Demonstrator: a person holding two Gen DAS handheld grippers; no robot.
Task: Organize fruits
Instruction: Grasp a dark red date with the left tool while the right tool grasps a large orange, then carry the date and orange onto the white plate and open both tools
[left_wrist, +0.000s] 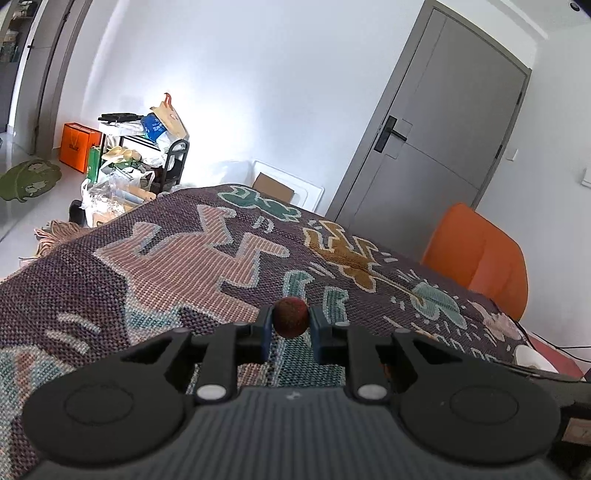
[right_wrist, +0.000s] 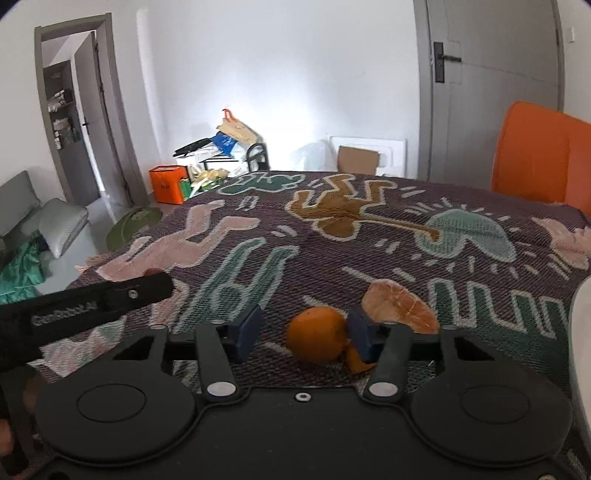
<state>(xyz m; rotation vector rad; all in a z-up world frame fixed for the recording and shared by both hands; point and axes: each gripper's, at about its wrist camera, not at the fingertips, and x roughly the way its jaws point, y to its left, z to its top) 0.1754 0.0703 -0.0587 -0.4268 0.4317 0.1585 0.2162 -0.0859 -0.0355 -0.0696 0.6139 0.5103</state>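
Left wrist view: left gripper (left_wrist: 290, 325) clamped on a small dark red fruit (left_wrist: 290, 316), round, rough matte skin, maybe a lychee or bayberry, can't tell which. Fruit sits right at the fingertips, both blue pads touching its sides, most of it showing past the tips. Held above the patterned blanket (left_wrist: 184, 258) covering the table, roughly over its middle. Judgement: light, smallish, probably soft under the skin, so a gentle squeeze; the round shape could roll out of the tips if the grip loosens. Orange chair (left_wrist: 476, 254) beyond the blanket's far right edge, grey door (left_wrist: 443, 122) behind it.

Right wrist view: right gripper (right_wrist: 303, 328) jaws wide apart, holding nothing. An orange (right_wrist: 316, 338) lies on the blanket between the fingers, off centre, close to the right-hand finger, possibly touching it; clear gap to the left-hand finger. Pale orange citrus segment (right_wrist: 400, 306) lies just behind the right-hand finger, outside the jaws. Another orange piece pokes out under that finger, unclear what it is. Judgement: the orange is firm, fairly light, smooth-skinned and rolls easily; take it across its widest part, after shifting right to centre it. Segment looks soft, easy to crush. The left gripper's black body enters at the left edge. White object at the right edge, can't identify.
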